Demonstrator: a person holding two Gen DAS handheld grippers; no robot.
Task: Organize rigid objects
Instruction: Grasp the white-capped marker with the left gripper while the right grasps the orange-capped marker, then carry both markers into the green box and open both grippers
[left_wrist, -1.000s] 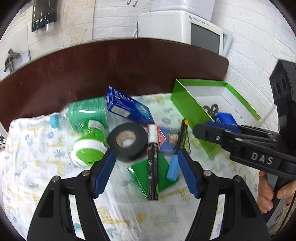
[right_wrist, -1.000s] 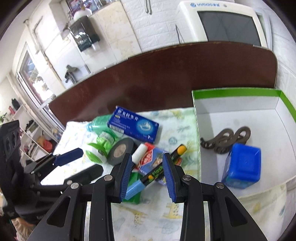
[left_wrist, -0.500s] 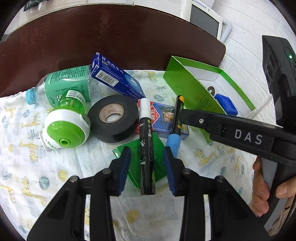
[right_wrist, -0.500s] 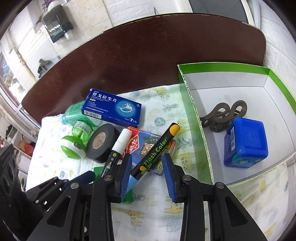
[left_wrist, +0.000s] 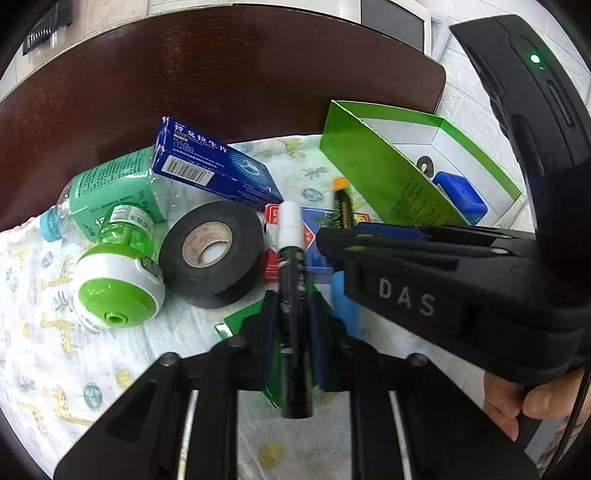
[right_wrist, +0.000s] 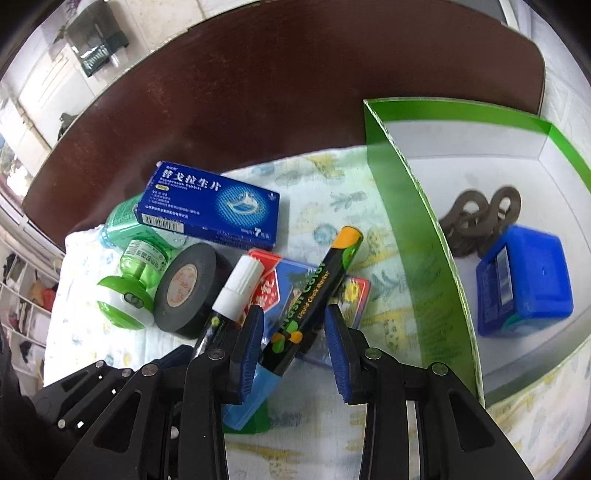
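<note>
A black marker with a white cap (left_wrist: 291, 266) lies on the patterned cloth, and my left gripper (left_wrist: 293, 299) is shut on its barrel. Beside it a black chalk marker with an orange end and a blue cap (right_wrist: 321, 280) rests across a red and blue card pack (right_wrist: 280, 284). My right gripper (right_wrist: 294, 317) straddles the chalk marker's lower barrel; its jaws are closing, and a gap still shows at the right pad. In the left wrist view the right gripper (left_wrist: 406, 295) crosses from the right and covers most of the chalk marker (left_wrist: 341, 206).
A green box (right_wrist: 417, 229) on the right holds a blue container (right_wrist: 524, 288) and brown clips (right_wrist: 480, 214). Left of the markers lie black tape (left_wrist: 210, 251), a blue medicine box (left_wrist: 210, 170), a green bottle with a white cap (left_wrist: 118, 280) and a plastic bottle (left_wrist: 107, 188). A hand (left_wrist: 517, 402) holds the right gripper.
The left jaws have closed from wide apart onto the white-capped marker. Both grippers have dropped closer to the cloth, and the right one now has the chalk marker between its pads.
</note>
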